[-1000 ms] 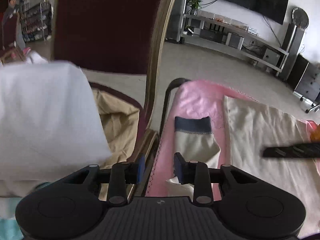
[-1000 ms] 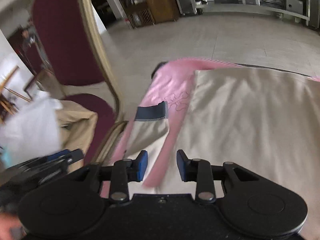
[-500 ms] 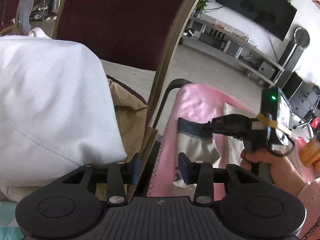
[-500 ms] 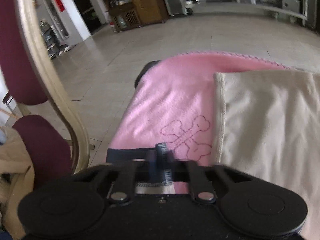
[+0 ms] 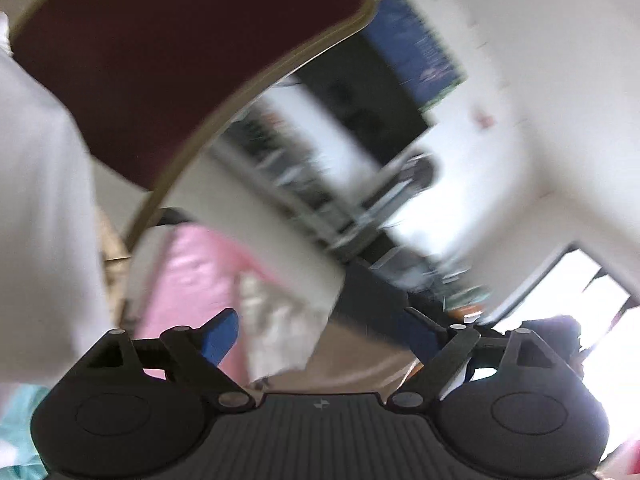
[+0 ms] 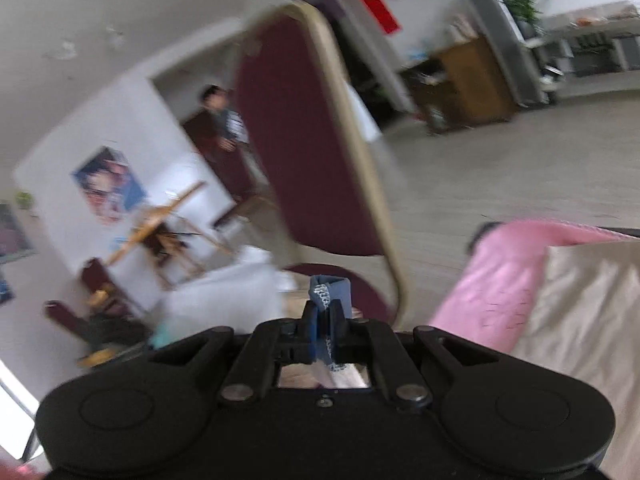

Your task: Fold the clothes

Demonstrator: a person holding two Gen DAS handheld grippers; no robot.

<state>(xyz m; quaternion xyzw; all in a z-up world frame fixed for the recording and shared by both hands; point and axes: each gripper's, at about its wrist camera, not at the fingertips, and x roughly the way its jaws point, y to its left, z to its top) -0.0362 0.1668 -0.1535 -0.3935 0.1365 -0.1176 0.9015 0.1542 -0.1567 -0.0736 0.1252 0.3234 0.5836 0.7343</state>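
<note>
Only the right wrist view shows jaws clamped on the blue cuff (image 6: 331,294); the left gripper's (image 5: 320,340) gape empty.

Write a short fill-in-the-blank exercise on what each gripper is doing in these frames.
1. The right gripper is shut on the ____ cuff of a garment.
2. The left gripper is wide ____ and holds nothing.
3. The chair back is upholstered in ____ fabric.
4. The beige cloth lies on a ____ blanket.

Missing words: blue; open; maroon; pink
</note>
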